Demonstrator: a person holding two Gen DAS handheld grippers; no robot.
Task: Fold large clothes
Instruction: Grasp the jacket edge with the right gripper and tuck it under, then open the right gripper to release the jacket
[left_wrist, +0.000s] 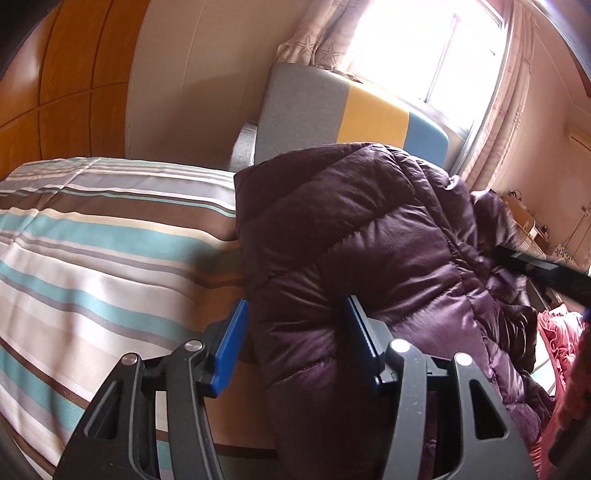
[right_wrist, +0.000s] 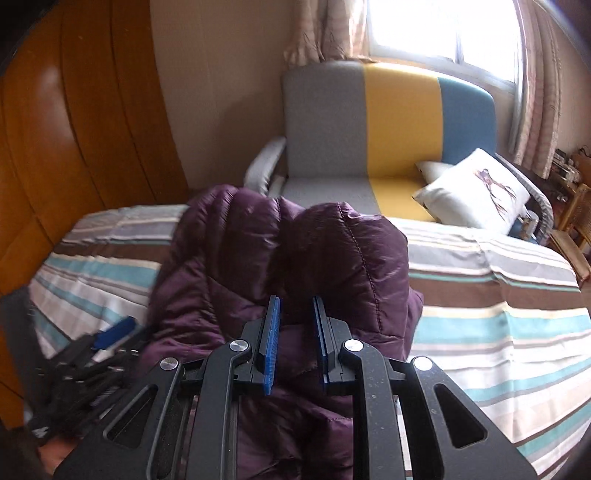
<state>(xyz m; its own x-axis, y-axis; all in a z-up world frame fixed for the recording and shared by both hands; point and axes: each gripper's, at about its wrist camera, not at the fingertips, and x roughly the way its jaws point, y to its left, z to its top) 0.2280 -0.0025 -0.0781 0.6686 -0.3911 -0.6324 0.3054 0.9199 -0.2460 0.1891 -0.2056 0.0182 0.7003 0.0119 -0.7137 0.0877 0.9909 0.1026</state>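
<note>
A dark purple puffer jacket (left_wrist: 351, 229) lies bunched on a striped bed cover (left_wrist: 92, 240). My left gripper (left_wrist: 299, 306) stands open around a thick fold at the jacket's near edge. Its right pad sinks into the padding and its left pad (left_wrist: 232, 347) sits at the fold's edge without squeezing it. In the right wrist view the jacket (right_wrist: 229, 251) rises in two puffy lobes just past my right gripper (right_wrist: 295, 299), which is shut on a pinch of its fabric. The left gripper's blue pad (right_wrist: 114, 332) shows blurred at the lower left of that view.
A grey, yellow and blue sofa (right_wrist: 399, 122) with a white pillow (right_wrist: 476, 195) stands beyond the bed under a bright window. An orange wooden wardrobe (right_wrist: 74, 129) lines the left side. A pink garment (left_wrist: 557, 332) lies right of the jacket.
</note>
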